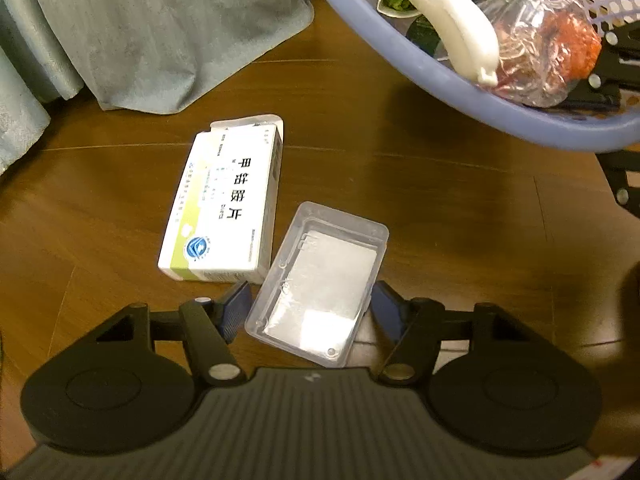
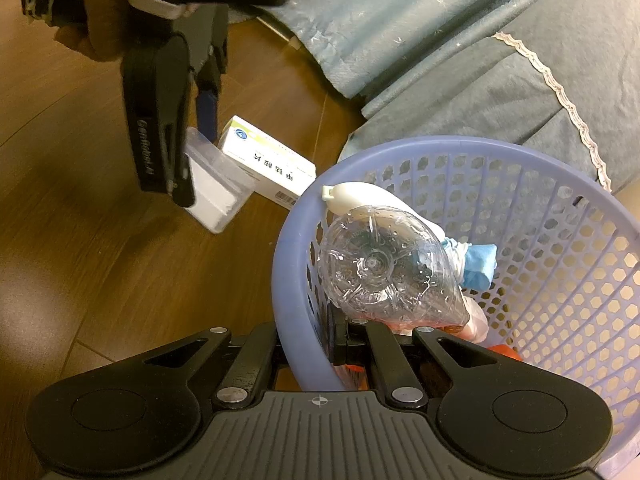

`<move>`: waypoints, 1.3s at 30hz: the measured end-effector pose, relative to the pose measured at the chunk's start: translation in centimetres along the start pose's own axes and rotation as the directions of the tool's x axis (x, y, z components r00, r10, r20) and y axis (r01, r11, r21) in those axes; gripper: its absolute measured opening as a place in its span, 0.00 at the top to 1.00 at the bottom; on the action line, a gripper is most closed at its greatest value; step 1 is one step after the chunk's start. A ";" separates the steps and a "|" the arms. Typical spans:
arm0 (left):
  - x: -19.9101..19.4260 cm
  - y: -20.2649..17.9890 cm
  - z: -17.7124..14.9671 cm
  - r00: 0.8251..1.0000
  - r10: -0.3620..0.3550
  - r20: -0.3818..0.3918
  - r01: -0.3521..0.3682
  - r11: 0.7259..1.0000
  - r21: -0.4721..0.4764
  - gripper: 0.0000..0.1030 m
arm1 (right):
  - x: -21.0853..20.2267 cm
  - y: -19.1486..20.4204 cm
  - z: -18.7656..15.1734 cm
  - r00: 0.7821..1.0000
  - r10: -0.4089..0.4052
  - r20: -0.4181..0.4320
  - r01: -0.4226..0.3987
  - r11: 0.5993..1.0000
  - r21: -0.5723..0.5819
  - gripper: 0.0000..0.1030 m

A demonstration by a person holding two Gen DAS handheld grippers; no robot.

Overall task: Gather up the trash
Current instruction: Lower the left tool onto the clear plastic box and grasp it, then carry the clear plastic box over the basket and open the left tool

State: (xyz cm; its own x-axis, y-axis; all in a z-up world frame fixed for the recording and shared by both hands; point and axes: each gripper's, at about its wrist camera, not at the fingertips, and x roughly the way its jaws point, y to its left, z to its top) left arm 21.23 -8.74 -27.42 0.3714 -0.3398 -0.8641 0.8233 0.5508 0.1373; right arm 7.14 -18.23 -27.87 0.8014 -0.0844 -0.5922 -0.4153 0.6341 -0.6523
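Left wrist view shows the left gripper [image 1: 312, 300] angled steeply down, fingers straddling but not visibly pressing the clear plastic case [image 1: 318, 286] on the floor [image 1: 460, 208] beside the medicine box [image 1: 224, 204], while the right gripper [image 2: 340, 340] clamps the basket [image 2: 288, 272] rim.

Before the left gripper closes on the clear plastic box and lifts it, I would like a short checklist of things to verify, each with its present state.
1. Clear plastic box lies between the left gripper fingers: ok.
2. Pads pressing on the box: cannot tell; a narrow gap seems to remain.
3. Medicine carton outside the jaws: ok, but it touches the box.
4. Right gripper clamped on the basket rim: ok.
5. Room left in the basket beside the crushed bottle: ok.
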 end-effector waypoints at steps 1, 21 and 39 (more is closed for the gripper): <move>-0.3 -0.1 -0.3 1.000 -0.001 -0.004 0.001 1.000 0.008 0.40 | 0.0 0.0 0.0 1.000 0.000 0.000 0.000 1.000 0.001 0.98; -5.1 0.5 -9.3 1.000 0.029 0.008 -0.028 0.998 -0.063 0.34 | 0.1 0.1 0.0 1.000 0.001 -0.010 -0.001 1.000 -0.008 0.97; -5.0 0.7 -10.8 0.999 0.032 -0.014 -0.032 0.998 -0.058 0.45 | 0.2 0.2 0.0 1.000 0.001 -0.011 -0.001 1.000 -0.008 0.97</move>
State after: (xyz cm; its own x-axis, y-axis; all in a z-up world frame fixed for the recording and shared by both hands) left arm 15.30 1.53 -28.25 0.3913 -0.3115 -0.8659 0.7843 0.6051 0.1368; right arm 7.20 -18.13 -28.11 0.7964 -0.0921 -0.5977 -0.4195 0.6279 -0.6556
